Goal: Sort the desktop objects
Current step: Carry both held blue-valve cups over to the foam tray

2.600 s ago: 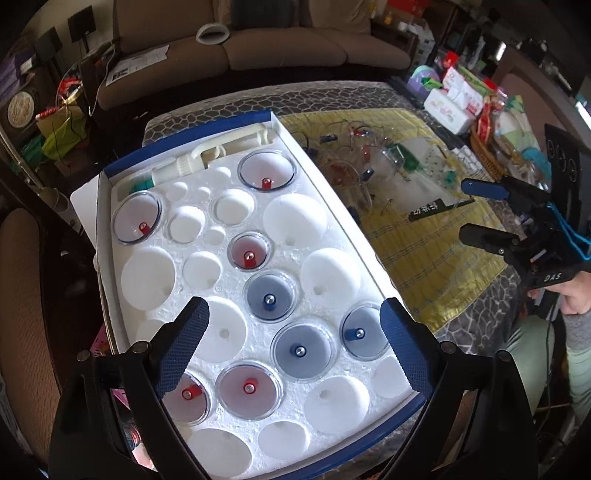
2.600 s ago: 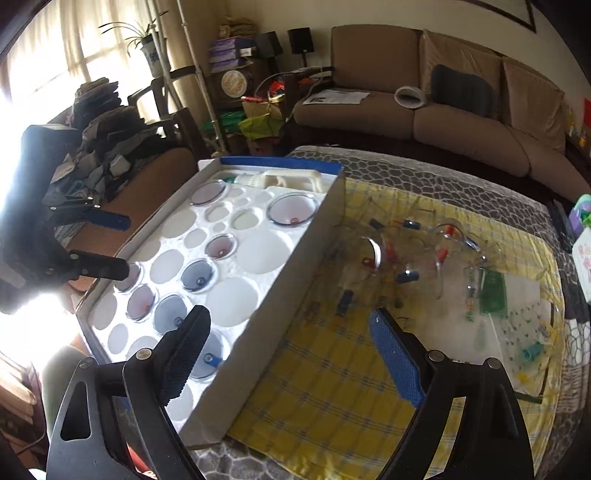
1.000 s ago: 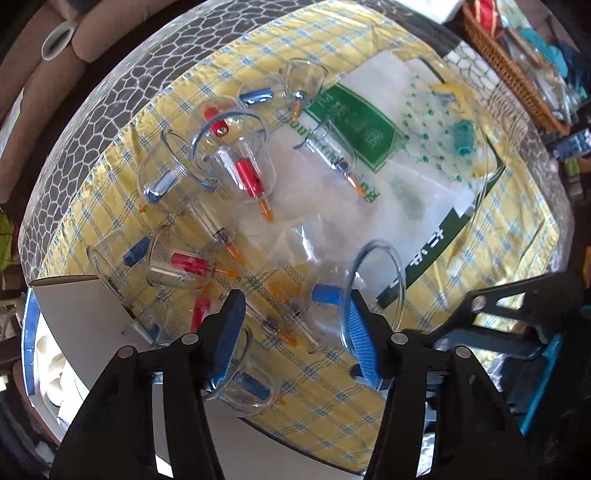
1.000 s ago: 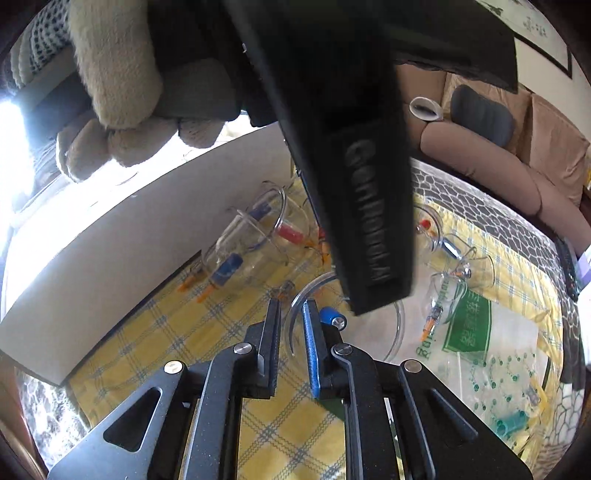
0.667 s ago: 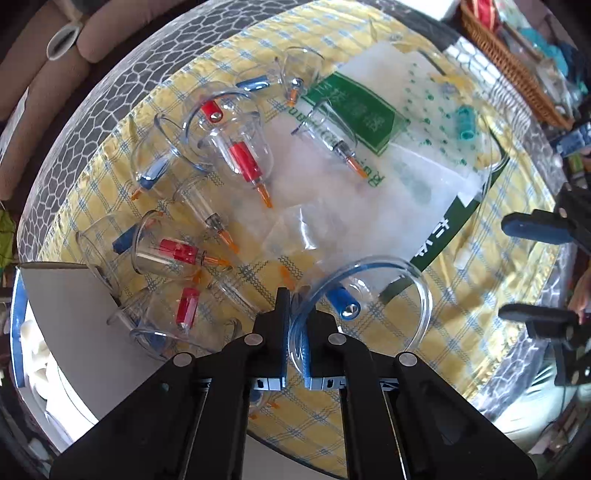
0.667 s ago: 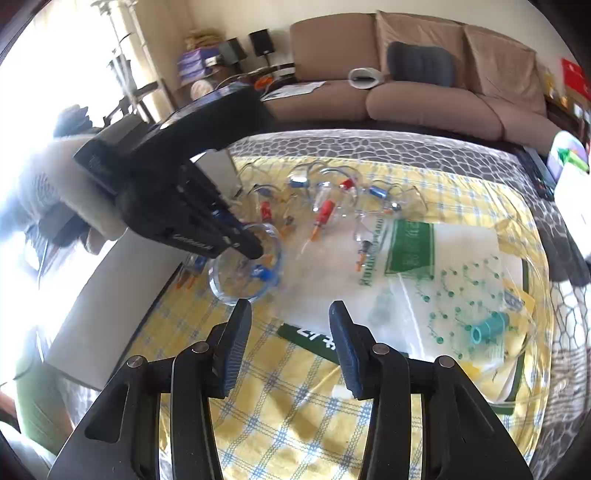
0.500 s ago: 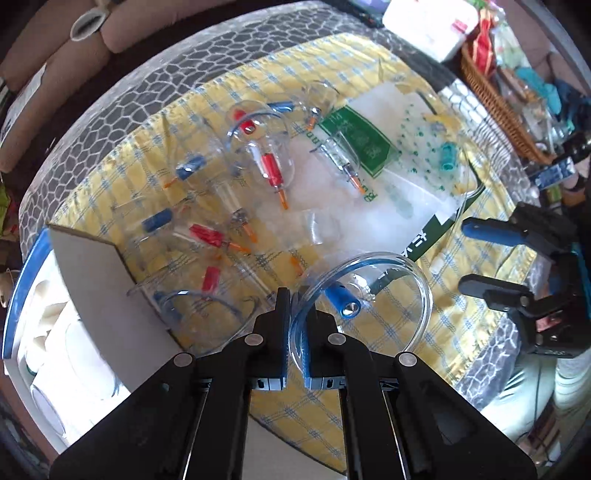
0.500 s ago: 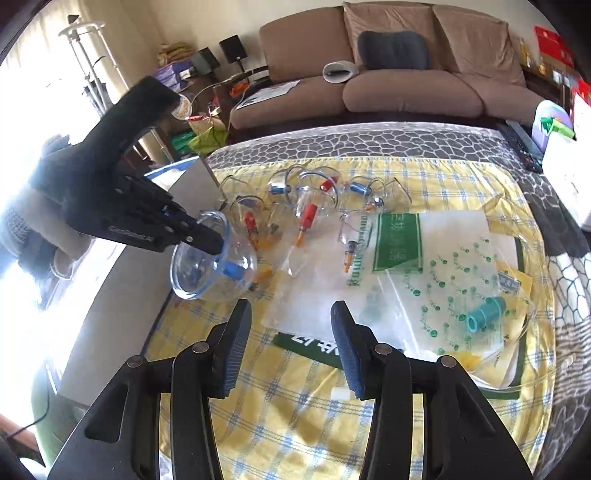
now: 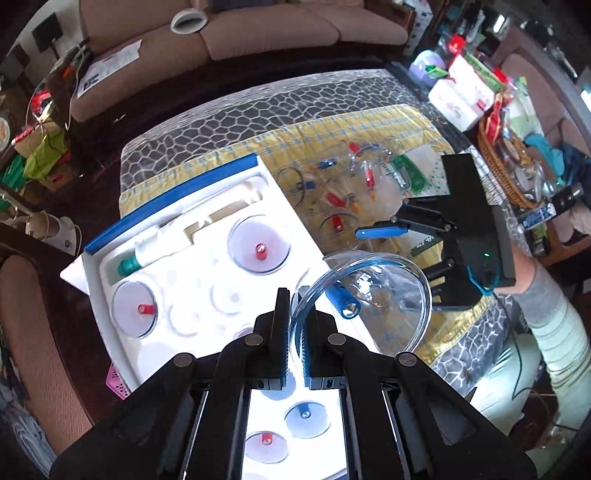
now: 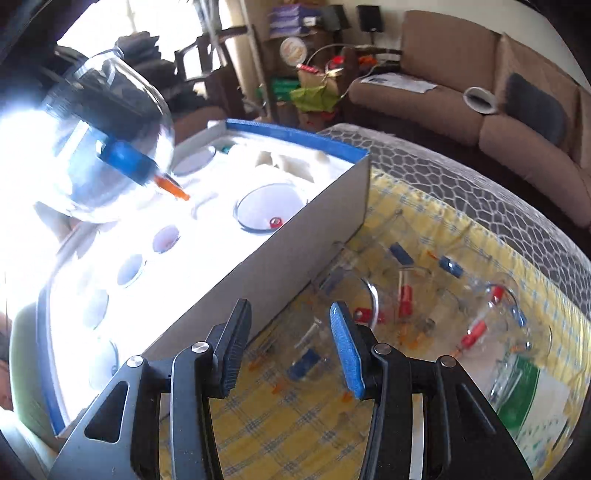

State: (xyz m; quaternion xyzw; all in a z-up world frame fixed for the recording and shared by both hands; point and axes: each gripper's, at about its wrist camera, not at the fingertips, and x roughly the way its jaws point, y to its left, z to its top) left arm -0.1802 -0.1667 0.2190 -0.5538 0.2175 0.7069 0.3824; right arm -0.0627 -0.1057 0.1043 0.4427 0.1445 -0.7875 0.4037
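Observation:
My left gripper (image 9: 293,308) is shut on the rim of a large clear cup (image 9: 373,299) with a blue valve. It holds the cup tilted above the right edge of the white foam tray (image 9: 199,280). From the right wrist view the same cup (image 10: 110,147) hangs high over the tray (image 10: 277,266). Several cups with red or blue valves sit in the tray's round holes. My right gripper (image 10: 290,317) is open with nothing between its pads, low over loose cups (image 10: 476,332) beside the tray's wall. It also shows in the left wrist view as the right gripper (image 9: 391,254).
A yellow checked cloth (image 10: 295,424) covers the table under the loose cups (image 9: 332,199). A green-printed plastic bag (image 10: 524,373) lies to the right. A wicker basket (image 9: 509,173) and boxes crowd the far right edge. A sofa (image 9: 258,33) stands behind the table.
My left gripper closed on the large cup's rim, lifted it off the cloth and carried it over the foam tray. My right gripper opened, released that rim and swung toward the cups by the tray's wall.

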